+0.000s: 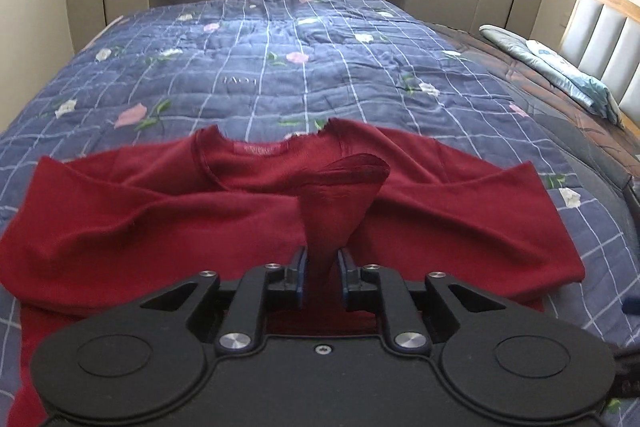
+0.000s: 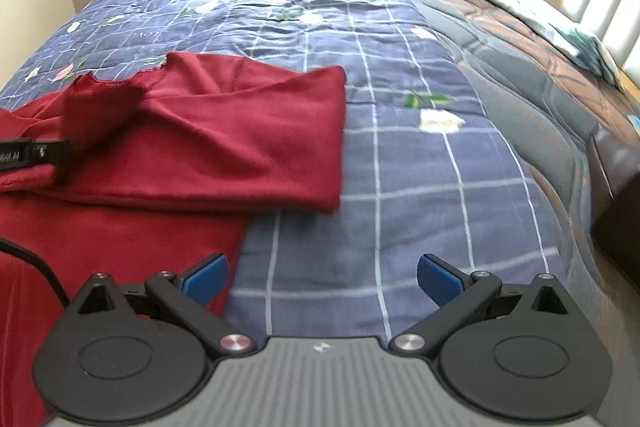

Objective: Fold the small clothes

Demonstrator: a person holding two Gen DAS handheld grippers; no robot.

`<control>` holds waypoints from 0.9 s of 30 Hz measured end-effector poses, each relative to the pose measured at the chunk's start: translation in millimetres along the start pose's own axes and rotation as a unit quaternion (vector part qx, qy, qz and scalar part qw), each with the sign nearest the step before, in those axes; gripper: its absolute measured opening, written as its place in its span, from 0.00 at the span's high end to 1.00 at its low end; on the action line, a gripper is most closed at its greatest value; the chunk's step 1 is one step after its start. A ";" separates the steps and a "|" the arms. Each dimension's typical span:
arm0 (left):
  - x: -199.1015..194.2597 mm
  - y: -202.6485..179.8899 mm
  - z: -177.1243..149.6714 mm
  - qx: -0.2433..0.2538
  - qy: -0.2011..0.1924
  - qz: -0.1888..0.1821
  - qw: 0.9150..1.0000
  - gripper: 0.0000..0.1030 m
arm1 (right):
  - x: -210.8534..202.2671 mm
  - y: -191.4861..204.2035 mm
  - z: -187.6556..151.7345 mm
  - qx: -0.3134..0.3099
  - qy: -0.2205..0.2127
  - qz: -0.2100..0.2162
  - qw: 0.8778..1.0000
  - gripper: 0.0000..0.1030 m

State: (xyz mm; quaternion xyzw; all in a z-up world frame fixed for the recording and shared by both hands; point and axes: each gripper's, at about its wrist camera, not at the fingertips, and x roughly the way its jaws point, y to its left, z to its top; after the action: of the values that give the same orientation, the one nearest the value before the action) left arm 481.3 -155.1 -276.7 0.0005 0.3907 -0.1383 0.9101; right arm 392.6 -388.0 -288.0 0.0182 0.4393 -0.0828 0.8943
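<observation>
Red fabric fills the lower half of your left view: the shirt (image 1: 168, 223) lies spread on the quilt (image 1: 280, 67), collar away from you, its label showing inside the neckline. Your left gripper (image 1: 322, 269) is pinched tight on a bunch of that shirt, and the cloth fans upward out of the narrow gap between the blue pads (image 1: 301, 267) into a rounded flap in front of the collar. Both sleeves reach out to the sides across the quilt.

Your right gripper (image 2: 322, 281) stands wide apart, holding nothing, its blue pads (image 2: 206, 281) far to either side. It hovers over bare quilt (image 2: 400, 187) just beside the shirt's (image 2: 224, 139) right edge; the left pad sits over red cloth. From this side you see one sleeve lying flat with its cuff edge squared off toward the middle of the bed, and your left gripper (image 2: 36, 151) entering at the left edge, clamped on raised fabric.

Pillows (image 1: 560, 67) lie along the headboard (image 1: 600, 31) at far right.
</observation>
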 end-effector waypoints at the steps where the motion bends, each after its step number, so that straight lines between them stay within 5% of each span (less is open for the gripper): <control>1: -1.0 0.8 -1.7 -0.003 0.004 -0.004 1.000 0.82 | 2.2 2.2 3.2 -0.006 -0.002 0.002 1.000 0.00; 8: -17.1 13.7 -18.3 -0.046 0.015 -0.002 0.999 0.50 | 17.9 24.9 27.6 -0.038 -0.033 0.034 0.998 0.00; 12: -36.0 30.8 -29.3 -0.058 0.010 0.051 0.997 0.20 | 24.1 43.6 42.2 -0.053 -0.055 0.082 0.994 0.00; 19: -60.0 92.7 -41.8 -0.093 0.024 0.188 0.977 0.08 | 36.5 76.7 68.8 -0.048 -0.066 0.170 0.982 0.16; 24: -57.6 143.2 -40.8 -0.085 0.055 0.272 0.957 0.07 | 54.7 89.0 79.3 -0.024 -0.022 0.221 0.975 0.24; 27: -51.8 168.9 -37.1 -0.094 0.077 0.295 0.948 0.07 | 61.9 95.4 80.6 -0.019 -0.006 0.220 0.975 0.43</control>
State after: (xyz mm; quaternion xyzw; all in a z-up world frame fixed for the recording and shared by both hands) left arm 463.5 24.4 -283.7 0.0409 0.4531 0.1737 0.8734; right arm 508.5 -310.7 -291.3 0.0963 0.4207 0.1240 0.8935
